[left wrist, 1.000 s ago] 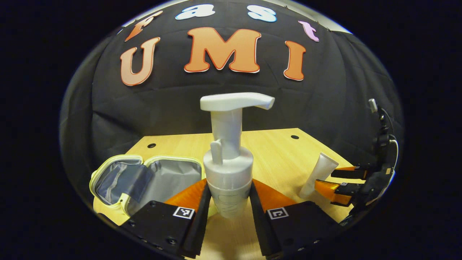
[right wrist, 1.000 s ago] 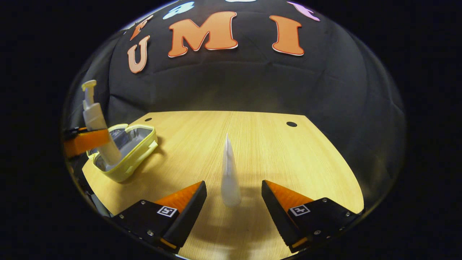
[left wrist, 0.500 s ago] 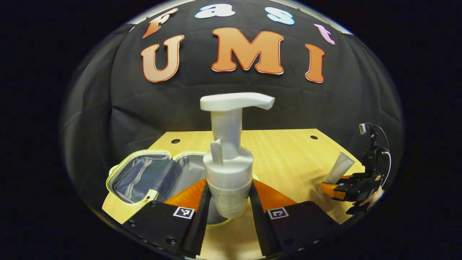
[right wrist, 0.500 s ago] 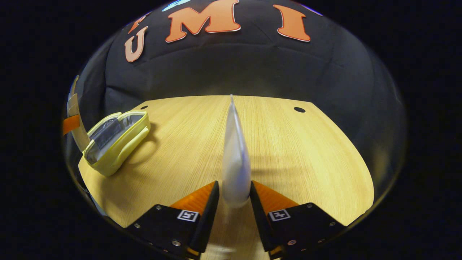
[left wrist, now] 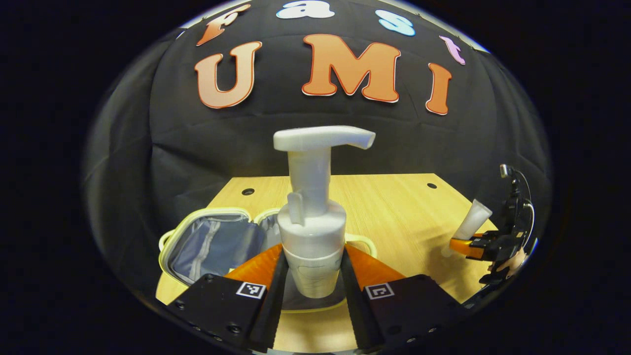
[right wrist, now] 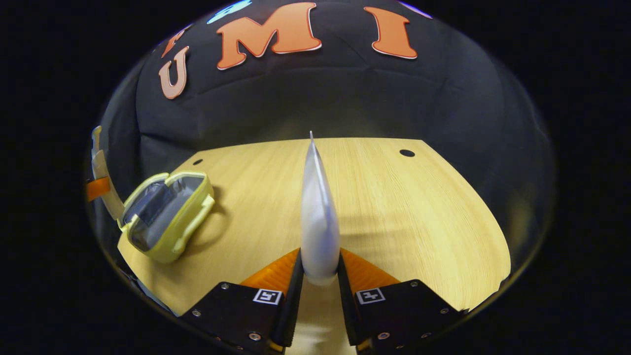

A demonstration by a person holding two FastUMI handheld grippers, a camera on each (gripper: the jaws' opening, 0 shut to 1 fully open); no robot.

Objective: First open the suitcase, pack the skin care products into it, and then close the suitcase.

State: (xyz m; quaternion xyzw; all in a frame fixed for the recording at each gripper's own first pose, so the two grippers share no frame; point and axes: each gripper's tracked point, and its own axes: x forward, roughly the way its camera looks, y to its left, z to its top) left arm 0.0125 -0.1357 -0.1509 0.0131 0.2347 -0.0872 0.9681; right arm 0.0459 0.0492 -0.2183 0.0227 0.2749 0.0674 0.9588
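On the table: a light wooden tabletop [right wrist: 394, 207] with dark round holes near its far edge carries a small pale-yellow suitcase with a grey lining [left wrist: 217, 241], lying open.
Left gripper: the left gripper [left wrist: 309, 276] is clamped on the lower body of a white plastic pump bottle [left wrist: 311, 231], both fingers pressing its sides.
Pump bottle: upright, nozzle pointing right in the left gripper view, held directly over the open suitcase; whether its base touches the lining cannot be told.
Right gripper: the right gripper [right wrist: 319, 276] is closed tight on the capped end of a white squeeze tube [right wrist: 318, 217], one finger on each side.
Squeeze tube: its flat crimped end points away from the camera, above the bare wood, well apart from the suitcase.
Suitcase from the right: in the right gripper view it sits at the far left edge of the table.
Far right, left gripper view: the right gripper with the tube slanting up from it.
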